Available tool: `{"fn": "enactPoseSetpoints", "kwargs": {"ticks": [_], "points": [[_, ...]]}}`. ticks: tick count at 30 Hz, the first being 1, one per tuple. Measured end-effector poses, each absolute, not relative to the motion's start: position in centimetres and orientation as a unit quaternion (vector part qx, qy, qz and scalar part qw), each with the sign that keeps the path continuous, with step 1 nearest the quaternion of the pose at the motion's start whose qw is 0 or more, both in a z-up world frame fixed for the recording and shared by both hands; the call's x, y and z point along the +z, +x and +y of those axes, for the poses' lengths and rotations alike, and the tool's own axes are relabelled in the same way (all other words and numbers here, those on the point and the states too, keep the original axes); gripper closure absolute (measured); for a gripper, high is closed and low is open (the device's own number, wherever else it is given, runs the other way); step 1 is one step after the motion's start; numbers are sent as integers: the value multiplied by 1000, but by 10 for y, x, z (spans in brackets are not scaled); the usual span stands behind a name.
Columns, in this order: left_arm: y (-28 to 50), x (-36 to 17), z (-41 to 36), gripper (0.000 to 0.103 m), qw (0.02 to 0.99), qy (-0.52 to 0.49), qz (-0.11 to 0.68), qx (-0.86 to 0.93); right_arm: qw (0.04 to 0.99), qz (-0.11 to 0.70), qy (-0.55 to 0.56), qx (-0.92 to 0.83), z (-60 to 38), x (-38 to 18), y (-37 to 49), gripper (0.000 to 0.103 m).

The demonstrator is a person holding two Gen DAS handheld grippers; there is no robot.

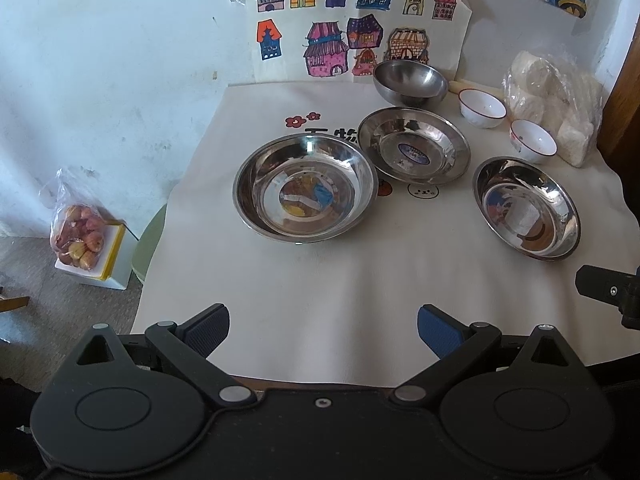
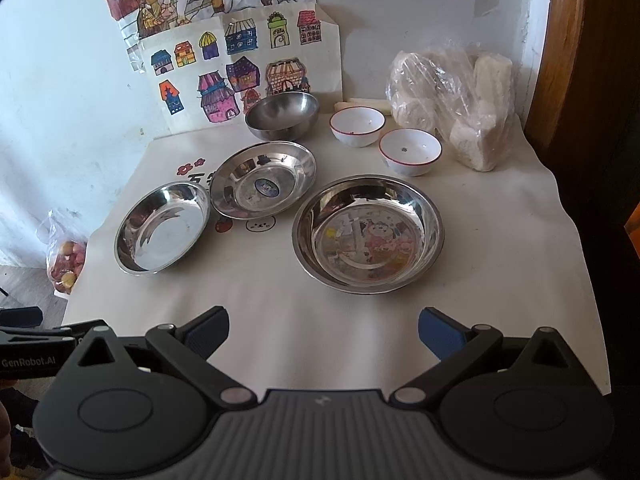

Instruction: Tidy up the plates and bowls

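Three shallow steel plates lie on the white tablecloth [image 1: 320,280]: a left plate [image 1: 306,188] [image 2: 162,228], a middle plate with a blue sticker [image 1: 414,150] [image 2: 262,184], and a right plate [image 1: 526,208] [image 2: 368,234]. Behind them stands a deep steel bowl [image 1: 410,80] [image 2: 282,116]. To its right are two white red-rimmed bowls [image 1: 482,108] [image 1: 532,140] [image 2: 357,126] [image 2: 410,151]. My left gripper [image 1: 323,320] is open over the table's front edge, holding nothing. My right gripper [image 2: 323,320] is open too, short of the right plate.
A clear bag of white blocks [image 1: 552,96] [image 2: 460,108] sits at the back right corner. Children's drawings [image 1: 352,28] lean on the wall behind the bowls. A bag of fruit [image 1: 78,236] rests on a box on the floor at the left, beside a green stool [image 1: 152,240].
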State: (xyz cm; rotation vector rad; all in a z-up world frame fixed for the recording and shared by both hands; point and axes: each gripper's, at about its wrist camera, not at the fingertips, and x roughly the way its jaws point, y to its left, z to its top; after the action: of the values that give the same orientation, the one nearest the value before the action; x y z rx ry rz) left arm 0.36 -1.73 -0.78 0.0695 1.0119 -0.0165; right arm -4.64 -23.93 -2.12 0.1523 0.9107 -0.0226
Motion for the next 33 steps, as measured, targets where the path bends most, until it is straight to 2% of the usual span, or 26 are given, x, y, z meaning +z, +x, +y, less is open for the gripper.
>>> {"fn": "enactPoseSetpoints", "kwargs": {"ticks": [12,17,24,33], "points": [[24,-21,-28,2,860,-37,506,56,884,462,39,59,-268,-29,-23,0],[37,-20,-36,2,852,-66,507,112,888,445,18,115,-292,-20,4,0],[52,-16,-29,1,839,-42,522,148,880,432,21,194,-288,-26,32,0],[109,-23,31,1,840,5,525,137,862,441,52,246,-233,-49,79,0]]}}
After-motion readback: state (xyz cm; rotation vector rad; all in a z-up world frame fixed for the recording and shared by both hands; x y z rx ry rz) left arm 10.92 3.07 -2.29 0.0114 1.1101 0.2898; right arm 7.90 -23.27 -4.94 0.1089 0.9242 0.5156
